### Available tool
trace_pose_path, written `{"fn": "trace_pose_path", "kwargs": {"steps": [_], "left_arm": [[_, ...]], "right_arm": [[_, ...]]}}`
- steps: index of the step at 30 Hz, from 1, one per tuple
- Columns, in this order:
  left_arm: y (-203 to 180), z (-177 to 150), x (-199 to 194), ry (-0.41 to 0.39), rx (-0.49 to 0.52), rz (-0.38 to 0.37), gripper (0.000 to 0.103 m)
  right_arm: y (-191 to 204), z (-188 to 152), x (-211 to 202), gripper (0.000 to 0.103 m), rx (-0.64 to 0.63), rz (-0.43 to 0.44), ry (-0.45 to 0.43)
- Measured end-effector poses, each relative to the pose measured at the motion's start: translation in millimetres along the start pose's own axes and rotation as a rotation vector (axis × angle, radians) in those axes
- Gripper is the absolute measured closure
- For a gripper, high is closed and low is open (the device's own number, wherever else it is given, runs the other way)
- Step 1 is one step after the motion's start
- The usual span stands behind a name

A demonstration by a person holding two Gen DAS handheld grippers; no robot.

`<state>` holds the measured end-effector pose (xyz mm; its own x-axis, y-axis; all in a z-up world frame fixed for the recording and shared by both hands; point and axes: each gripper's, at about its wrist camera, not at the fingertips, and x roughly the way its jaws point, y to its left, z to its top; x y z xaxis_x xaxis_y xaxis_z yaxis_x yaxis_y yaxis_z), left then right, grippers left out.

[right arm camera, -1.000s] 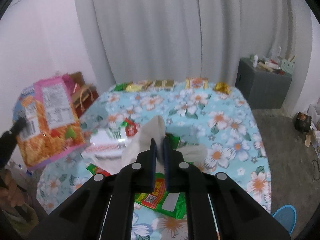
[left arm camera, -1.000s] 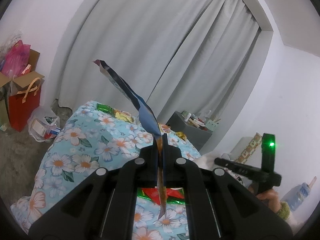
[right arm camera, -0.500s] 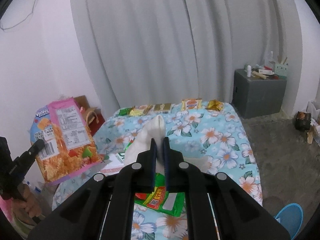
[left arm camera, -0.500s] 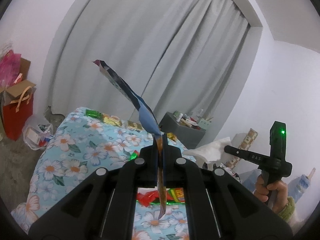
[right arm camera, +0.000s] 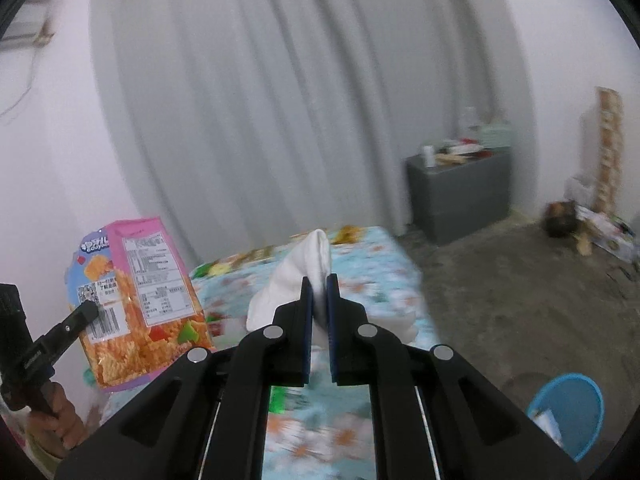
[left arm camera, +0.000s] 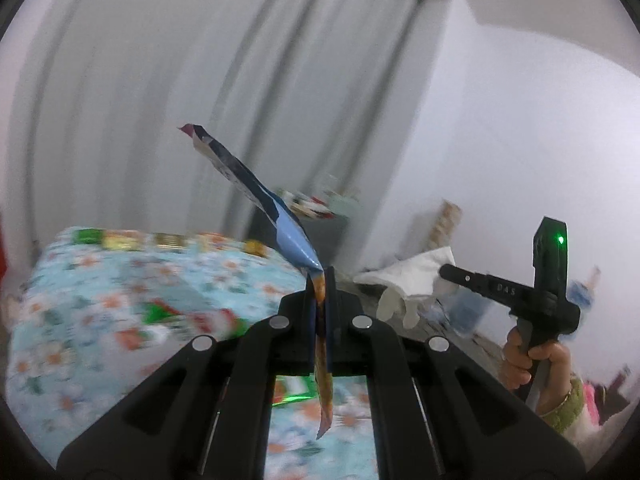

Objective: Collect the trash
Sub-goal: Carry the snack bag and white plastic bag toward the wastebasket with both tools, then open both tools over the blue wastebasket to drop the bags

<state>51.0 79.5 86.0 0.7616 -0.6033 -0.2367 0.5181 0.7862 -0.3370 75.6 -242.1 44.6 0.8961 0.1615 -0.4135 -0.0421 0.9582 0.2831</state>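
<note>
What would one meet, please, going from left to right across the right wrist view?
Left gripper → snack bag → white tissue in the right gripper → grey cabinet → blue bin.

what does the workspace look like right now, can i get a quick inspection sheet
surface: table under a blue floral cloth, blurred
job's things: snack bag in the left gripper; white tissue in the right gripper; blue bin on the floor at right
clutter: wrappers along the table's far edge, more in the middle
grippers: both shut on their loads, held above the table
cables: thin wire on the left wall
surroundings: grey curtain, grey cabinet with small items on top, concrete floor
</note>
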Motion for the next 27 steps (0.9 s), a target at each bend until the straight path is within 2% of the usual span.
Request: {"fn": "trace_pose_path", "kwargs": {"steps": [3,7,9,11,13,16,20,27], "left_arm": [[-33,-2,39,0.071,0.06,-0.093,0.102],[-84,-12,100,0.186,0.137,-0.221,0.102],[-109,-22,128,0.243,0.176,-0.262,0.102],[-138,-32,162,0.318,0.219,-0.306,0.102],[-169,-47,197,0.414,0.263,-0.349,0.102],[-208,-76,246,0.538,0.326,-0.386,0.102],[-256,-123,307,0.688,0.394,-0.418,0.102],[-326,-209,395,0.888,0.55,-0.374,0.101]], "right_arm": [[-39,-6,-26,0.096,0.053,-0.079,-0.026],[-102,-23,-64,0.096,0.147,-0.228,-0.046],[-131,-35,-79,0.096,0.19,-0.307,-0.049],[-161,-49,-92,0.096,0.232,-0.398,-0.044],[-190,-65,-99,0.096,0.295,-0.445,-0.028],[-241,-97,-102,0.096,0.419,-0.519,0.015],[-296,-135,-90,0.096,0.58,-0.561,0.054],[-372,-186,-65,0.096,0.815,-0.56,0.078]]}}
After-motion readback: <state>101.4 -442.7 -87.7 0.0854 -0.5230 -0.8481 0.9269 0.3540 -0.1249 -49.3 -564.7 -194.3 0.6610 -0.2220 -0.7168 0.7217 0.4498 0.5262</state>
